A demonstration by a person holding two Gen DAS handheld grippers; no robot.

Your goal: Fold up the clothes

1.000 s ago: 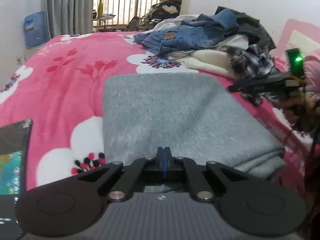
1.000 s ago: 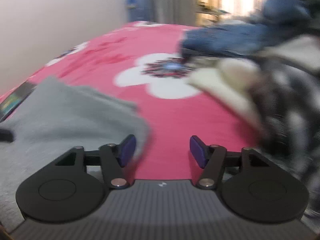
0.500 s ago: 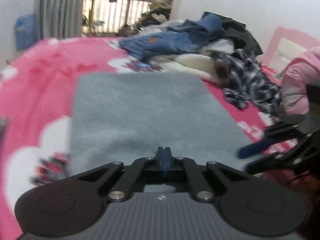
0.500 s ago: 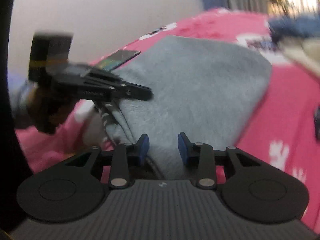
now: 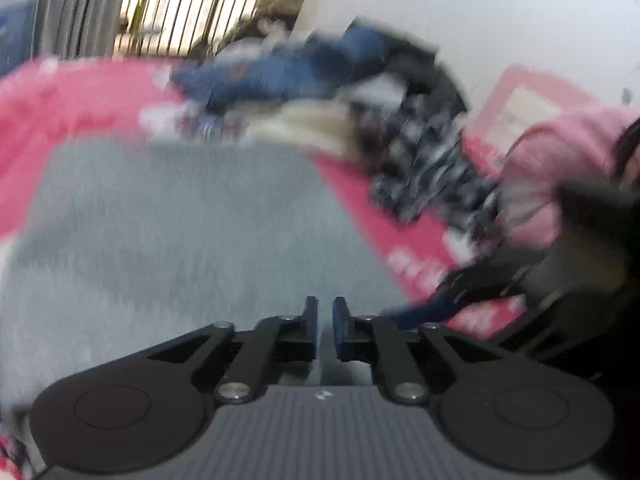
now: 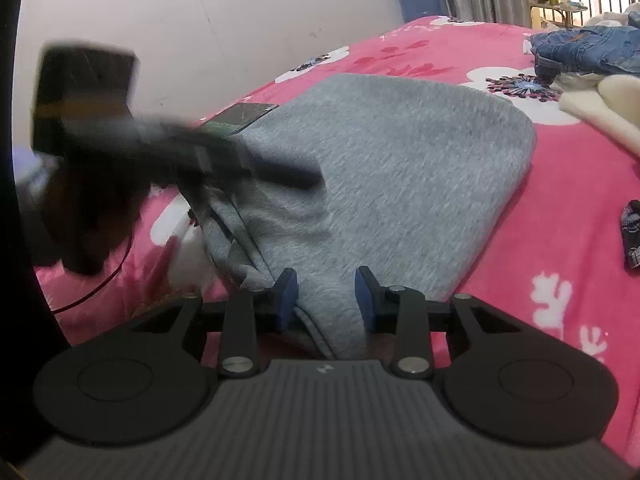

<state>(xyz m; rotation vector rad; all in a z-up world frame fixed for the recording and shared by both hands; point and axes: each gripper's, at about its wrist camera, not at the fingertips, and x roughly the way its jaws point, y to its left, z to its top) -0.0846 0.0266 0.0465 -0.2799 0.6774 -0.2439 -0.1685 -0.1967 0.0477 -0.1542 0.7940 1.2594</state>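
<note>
Looking at a folded grey sweater [image 6: 400, 168] lying flat on the pink flowery bed [image 6: 560, 240], about mid-bed, with a dark phone-looking slab [image 6: 240, 118] tucked against its far-left edge. Got the right gripper [image 6: 325, 300] down at the near corner, fingers about a third open and clamped on the thick folded edge, cloth filling the gap and touching both pads. Pretty blurry over on the left gripper [image 5: 325, 320]: fingers all but closed, just a thin slit, hovering over the near edge of the grey cloth. Can't tell if anything is pinched in there. Also spotted the unfolded clothes pile [image 5: 320, 92] further up the bed, with jeans [image 6: 588, 48] on top and something cream underneath.
</note>
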